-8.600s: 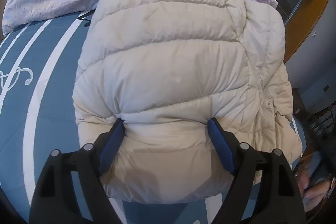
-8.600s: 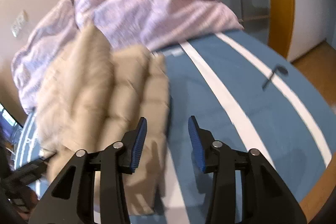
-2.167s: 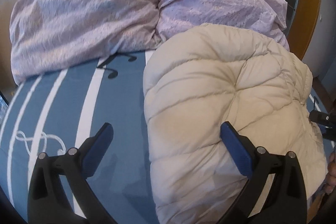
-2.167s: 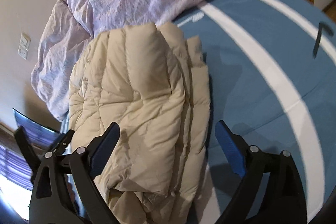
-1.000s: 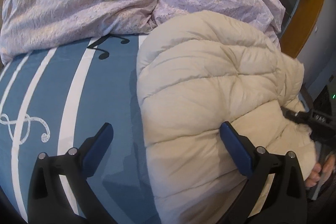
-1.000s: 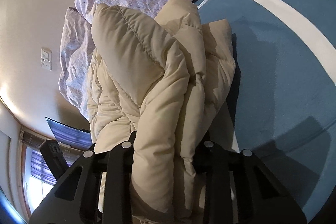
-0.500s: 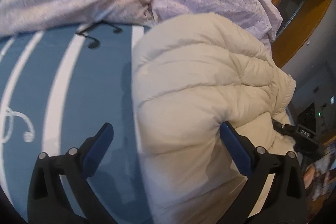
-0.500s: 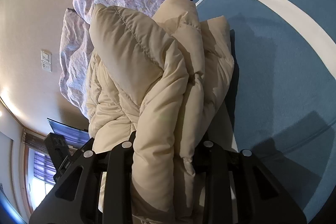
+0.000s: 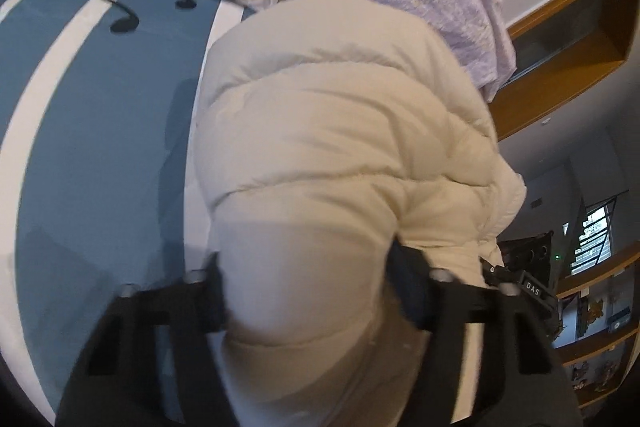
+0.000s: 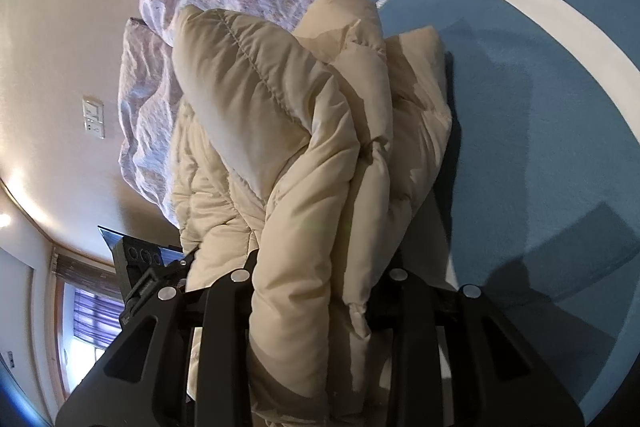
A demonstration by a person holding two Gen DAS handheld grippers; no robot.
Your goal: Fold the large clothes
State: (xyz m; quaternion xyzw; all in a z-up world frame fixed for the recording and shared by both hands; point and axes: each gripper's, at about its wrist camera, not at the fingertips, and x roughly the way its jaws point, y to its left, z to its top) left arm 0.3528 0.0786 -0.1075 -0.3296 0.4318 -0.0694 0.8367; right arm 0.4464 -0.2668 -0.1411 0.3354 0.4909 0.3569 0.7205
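Cream quilted puffer jacket (image 9: 340,131), soft, light, springy: best pinched at thick folded edges, right claw (image 10: 320,287) clamped, left claw (image 9: 308,287) closing around bulk.

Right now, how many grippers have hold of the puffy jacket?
2. The left gripper is closing around the jacket at its near end; the right gripper is clamped on a bunched fold at the jacket's other side.

Left gripper (image 9: 308,291): jaws, spread wide a second ago with the left finger clear over the blue sheet (image 9: 100,147), are now closing on a bulge of the beige puffer jacket (image 9: 340,147), which is indented at both sides. Camera tilted lower and rolled; jacket is brought nearer.
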